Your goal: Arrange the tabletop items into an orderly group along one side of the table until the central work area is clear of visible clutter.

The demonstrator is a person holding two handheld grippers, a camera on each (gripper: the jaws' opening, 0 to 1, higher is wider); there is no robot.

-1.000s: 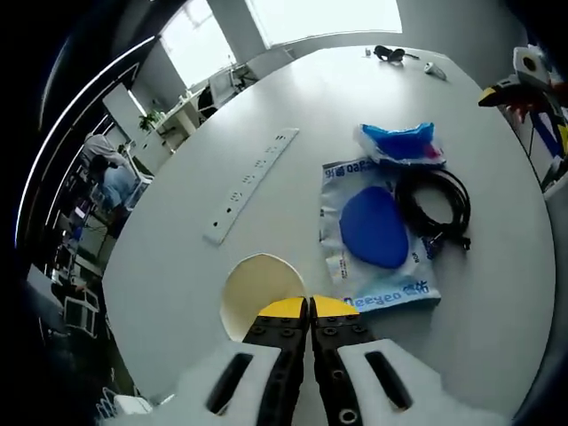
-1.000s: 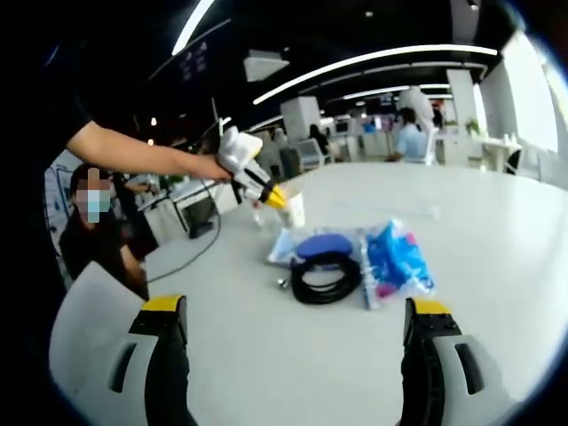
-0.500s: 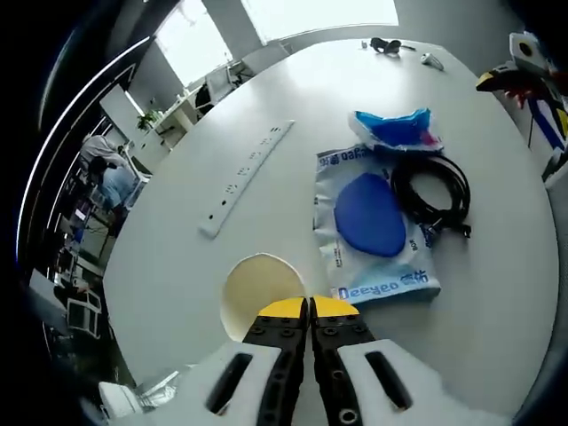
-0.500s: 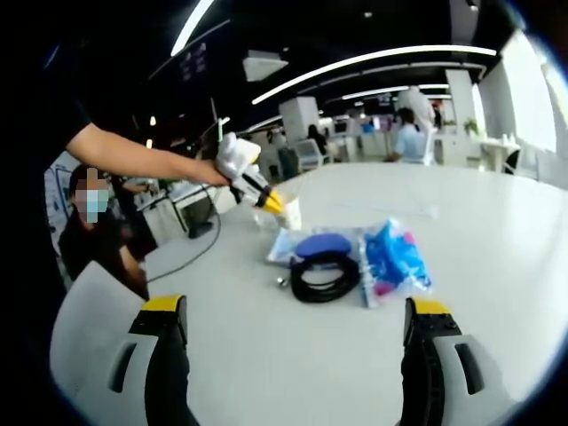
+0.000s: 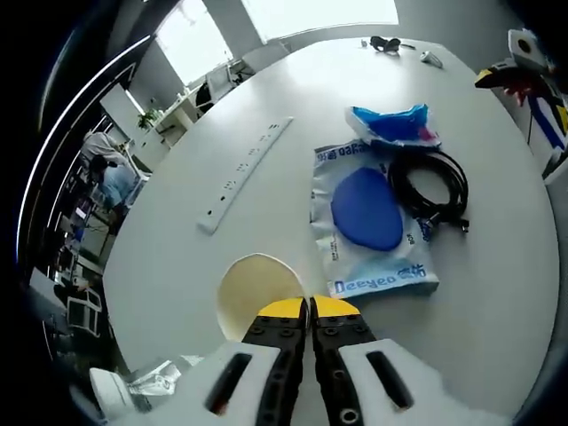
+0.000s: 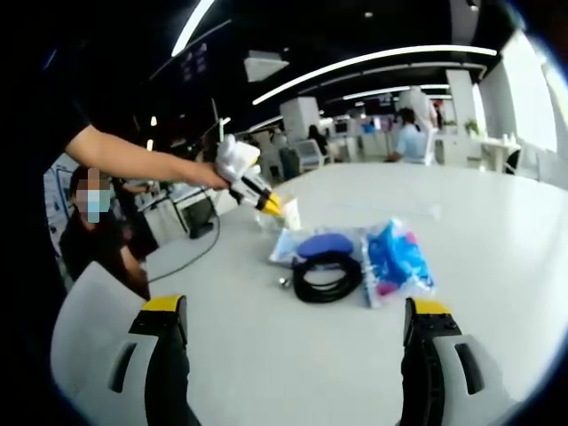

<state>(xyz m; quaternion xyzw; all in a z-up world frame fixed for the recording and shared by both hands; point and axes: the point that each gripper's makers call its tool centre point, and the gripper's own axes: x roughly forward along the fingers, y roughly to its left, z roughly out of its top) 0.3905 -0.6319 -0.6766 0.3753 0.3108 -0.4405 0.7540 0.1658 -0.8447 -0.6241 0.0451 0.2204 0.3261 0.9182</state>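
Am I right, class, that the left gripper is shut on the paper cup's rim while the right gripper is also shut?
Not quite. The left gripper is shut on the paper cup, but the right gripper is open: the right gripper view shows its jaws wide apart, holding nothing.

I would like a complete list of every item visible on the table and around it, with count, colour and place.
Paper cup: one, cream, held at its rim by the left tongs.
Packet with blue pad: one, clear with blue, middle of the white table.
Cable coil: one, black, against the packet's side.
Blue bag: one, blue with pink, beyond the packet.
Power strip: one, white, left of the packet.
Small dark items: a few, far table edge, too small to name.
Crumpled plastic: one, clear, near edge.
Left tongs: yellow-tipped, shut on the cup.
Right tongs: yellow-tipped, open, holding nothing.
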